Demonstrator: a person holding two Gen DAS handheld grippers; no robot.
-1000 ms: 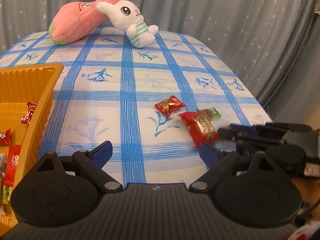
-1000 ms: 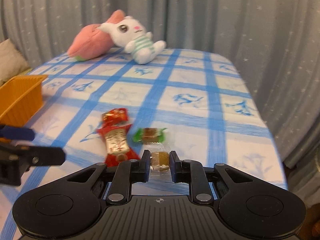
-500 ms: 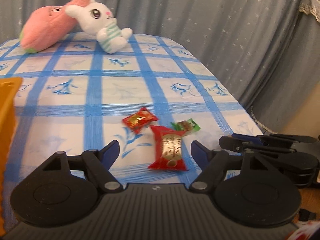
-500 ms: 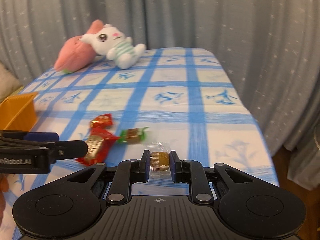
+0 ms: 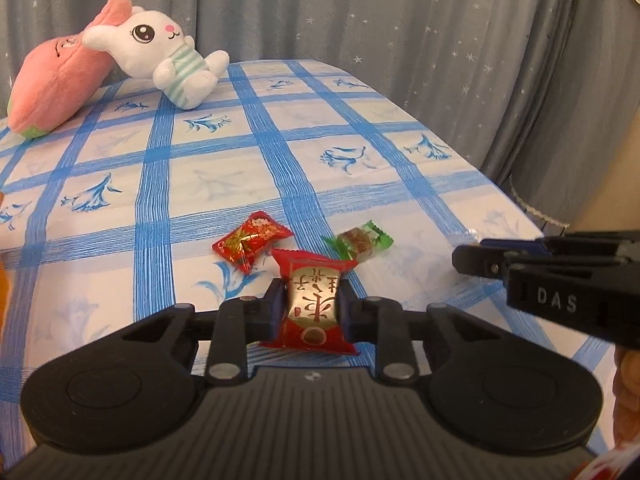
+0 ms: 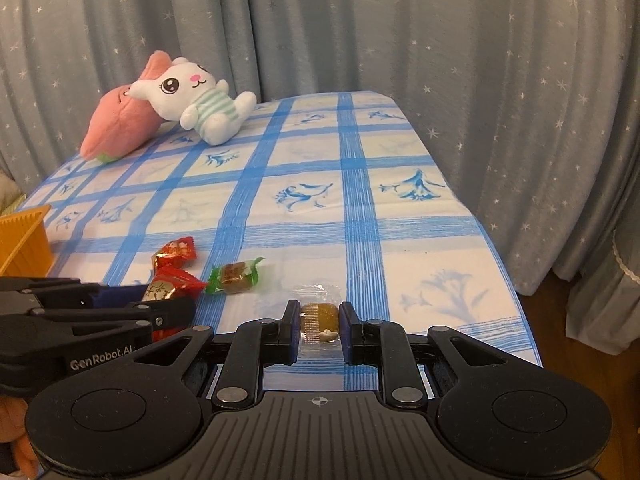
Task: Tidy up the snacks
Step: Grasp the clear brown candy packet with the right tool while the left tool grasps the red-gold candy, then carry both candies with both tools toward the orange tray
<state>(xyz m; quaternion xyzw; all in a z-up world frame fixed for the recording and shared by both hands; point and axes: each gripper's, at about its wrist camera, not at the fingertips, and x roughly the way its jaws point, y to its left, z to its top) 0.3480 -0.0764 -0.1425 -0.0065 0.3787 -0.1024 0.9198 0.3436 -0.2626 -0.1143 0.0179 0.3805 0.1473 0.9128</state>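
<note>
Change since earlier: left gripper [image 5: 311, 307] swung right from the tray side to the sweets; jaws just closing from wide onto the large red packet [image 5: 313, 305], now between the pads.
Orange tray [image 6: 25, 236]: at 9 o'clock in the right wrist view, well apart from the sweets; likely the drop-off.
Left grip: narrow, pinching the red packet across its gold middle, ends sticking out fore and aft; probably taken there as the firmest part.
Small red sweet [image 5: 252, 241]: loose on the checked cloth [image 5: 280, 168], at 11 o'clock from the held packet, just beside it.
Green sweet [image 5: 358, 240]: loose at 1 o'clock from the packet, near.
Right gripper [image 6: 319, 326]: clamped on the clear-wrapped brown sweet [image 6: 319, 320], low over the cloth near its front edge.
Plush rabbit [image 5: 168, 60]: far end, 11 o'clock, no part in the sorting.
</note>
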